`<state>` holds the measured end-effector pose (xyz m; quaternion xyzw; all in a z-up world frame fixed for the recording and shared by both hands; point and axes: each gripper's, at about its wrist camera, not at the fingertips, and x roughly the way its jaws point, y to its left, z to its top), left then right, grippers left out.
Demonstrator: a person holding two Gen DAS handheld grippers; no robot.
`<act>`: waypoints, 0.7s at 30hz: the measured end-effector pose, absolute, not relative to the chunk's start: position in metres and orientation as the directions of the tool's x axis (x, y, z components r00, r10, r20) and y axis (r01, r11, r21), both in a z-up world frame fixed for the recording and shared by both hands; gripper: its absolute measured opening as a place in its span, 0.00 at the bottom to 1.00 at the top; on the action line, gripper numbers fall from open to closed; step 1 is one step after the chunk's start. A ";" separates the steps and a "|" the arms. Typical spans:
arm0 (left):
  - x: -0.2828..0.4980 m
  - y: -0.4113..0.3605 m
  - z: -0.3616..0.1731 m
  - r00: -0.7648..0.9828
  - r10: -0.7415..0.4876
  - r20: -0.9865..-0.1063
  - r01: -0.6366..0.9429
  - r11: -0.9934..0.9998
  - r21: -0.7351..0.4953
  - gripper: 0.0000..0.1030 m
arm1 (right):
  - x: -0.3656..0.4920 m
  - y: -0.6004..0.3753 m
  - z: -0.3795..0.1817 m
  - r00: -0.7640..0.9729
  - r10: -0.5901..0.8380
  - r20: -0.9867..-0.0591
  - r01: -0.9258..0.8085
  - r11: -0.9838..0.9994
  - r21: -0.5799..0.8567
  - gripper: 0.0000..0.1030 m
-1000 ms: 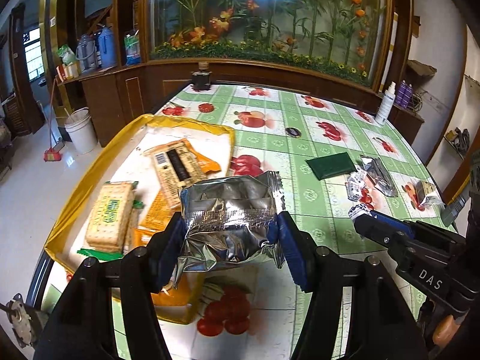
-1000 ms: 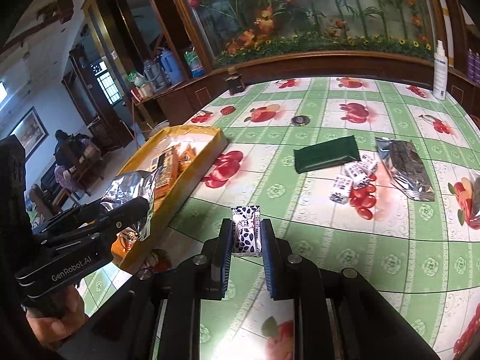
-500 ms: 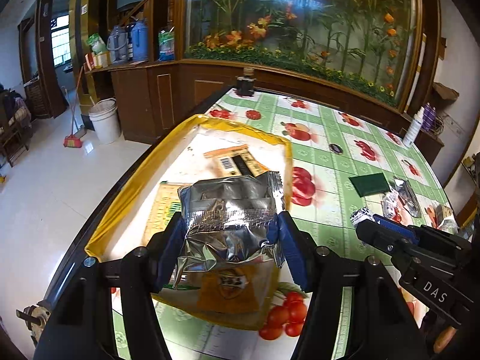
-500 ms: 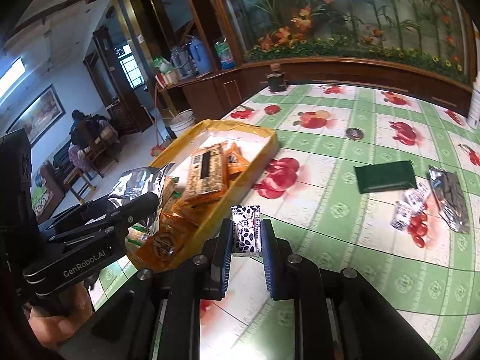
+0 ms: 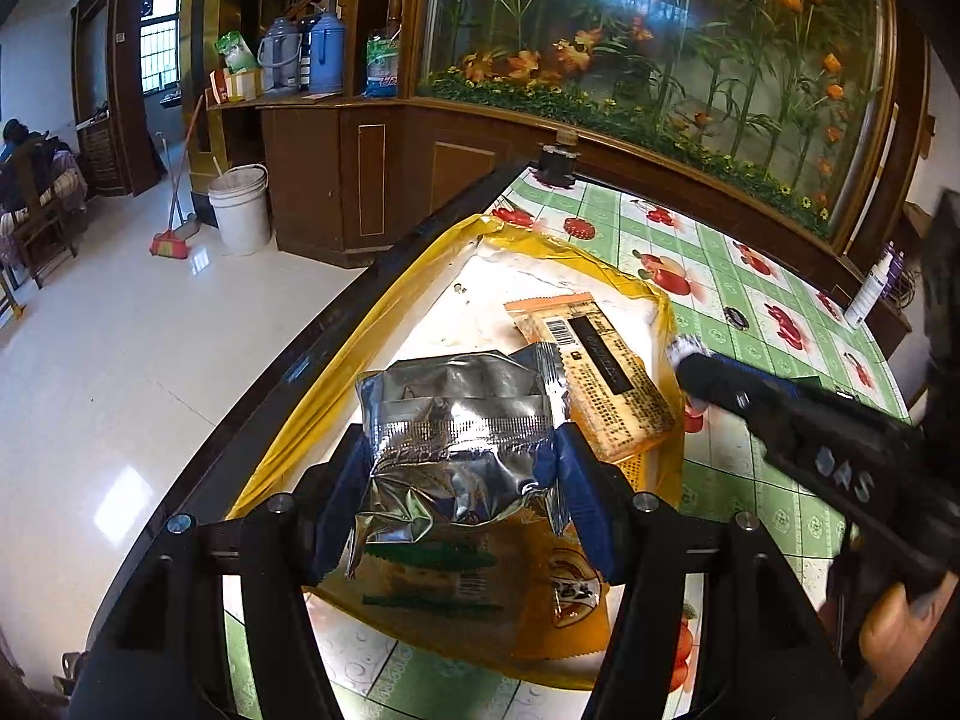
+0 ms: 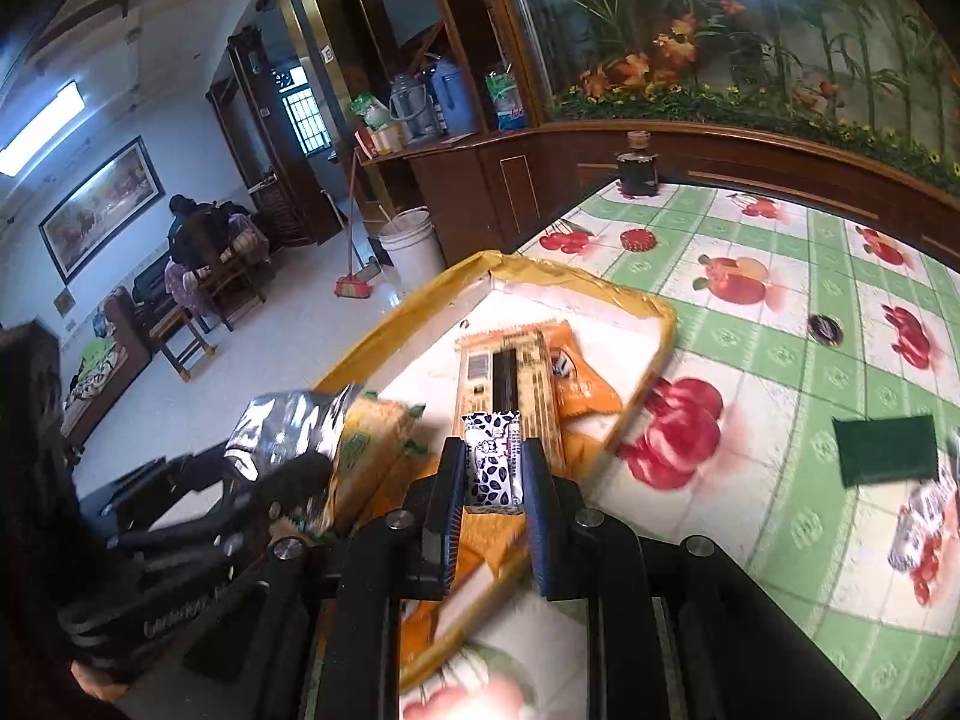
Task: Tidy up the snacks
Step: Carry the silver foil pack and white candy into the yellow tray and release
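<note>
My left gripper (image 5: 459,456) is shut on a silver foil snack bag (image 5: 456,438) and holds it above the near part of the yellow tray (image 5: 372,324). My right gripper (image 6: 493,468) is shut on a small white candy packet with dark spots (image 6: 492,462), over the tray's (image 6: 600,294) near right side. In the tray lie a tan biscuit pack with a barcode (image 5: 594,372), orange snack packets (image 5: 564,576) and a green-trimmed cracker pack (image 6: 366,444). The right gripper shows in the left wrist view (image 5: 690,360); the silver bag shows in the right wrist view (image 6: 288,426).
The tray sits at the left edge of a green fruit-print tablecloth (image 6: 780,360). A dark green packet (image 6: 885,450) and a small white-red packet (image 6: 921,516) lie on the cloth to the right. A dark bottle (image 6: 637,171) stands at the far edge. The floor drops off left.
Both grippers have moved left and forward with their loads, from beside the tray to over it. The tray has come closer and fills more of both views.
</note>
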<state>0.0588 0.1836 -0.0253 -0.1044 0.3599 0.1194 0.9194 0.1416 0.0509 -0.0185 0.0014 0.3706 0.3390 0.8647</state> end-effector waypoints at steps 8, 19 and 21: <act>0.077 0.188 -0.027 0.700 0.176 -0.692 -0.303 0.951 -0.065 0.59 | 0.196 0.069 -0.033 0.504 0.542 -0.672 -0.543 0.804 0.242 0.18; 0.089 0.192 -0.035 0.663 0.232 -0.712 -0.341 0.940 -0.012 0.64 | 0.214 0.074 -0.049 0.486 0.539 -0.688 -0.541 0.804 0.247 0.23; 0.087 0.192 -0.033 0.666 0.235 -0.708 -0.343 0.939 -0.011 0.65 | 0.213 0.072 -0.048 0.486 0.544 -0.684 -0.539 0.802 0.256 0.30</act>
